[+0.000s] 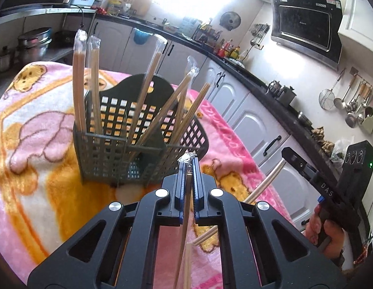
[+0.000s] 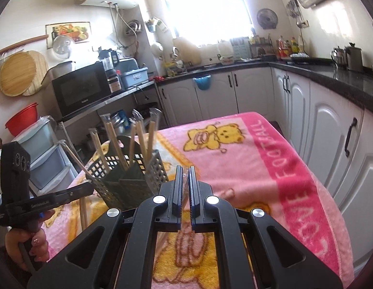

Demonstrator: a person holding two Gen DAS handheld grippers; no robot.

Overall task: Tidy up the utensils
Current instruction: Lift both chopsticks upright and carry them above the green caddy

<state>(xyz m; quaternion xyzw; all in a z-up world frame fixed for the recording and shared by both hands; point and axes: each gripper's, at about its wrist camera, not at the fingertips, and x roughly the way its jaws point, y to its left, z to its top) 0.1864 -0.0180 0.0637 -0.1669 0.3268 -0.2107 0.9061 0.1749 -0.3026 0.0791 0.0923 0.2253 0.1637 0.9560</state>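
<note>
A dark grey slotted utensil basket (image 1: 114, 149) (image 2: 128, 180) stands on the pink bear blanket (image 1: 37, 168) (image 2: 258, 168) and holds several plastic-wrapped chopstick pairs (image 1: 92, 84) (image 2: 138, 142), upright or leaning. My left gripper (image 1: 189, 162) (image 2: 90, 185) is just in front of the basket, shut on a wrapped chopstick pair (image 1: 185, 228); the crumpled wrapper tip pokes out past its fingertips. My right gripper (image 2: 185, 169) (image 1: 286, 153) hovers to the right of the basket, shut on another wrapped pair (image 1: 263, 185), glimpsed between its pads. A person's hand (image 1: 328, 236) grips each handle.
White cabinets (image 2: 330, 130) under a dark counter (image 2: 343, 79) run close along the table's right and far sides. A microwave (image 2: 80, 89) and plastic drawers (image 2: 46, 154) stand left of the table. Ladles and strainers (image 1: 355, 103) hang on the wall under a range hood (image 1: 304, 26).
</note>
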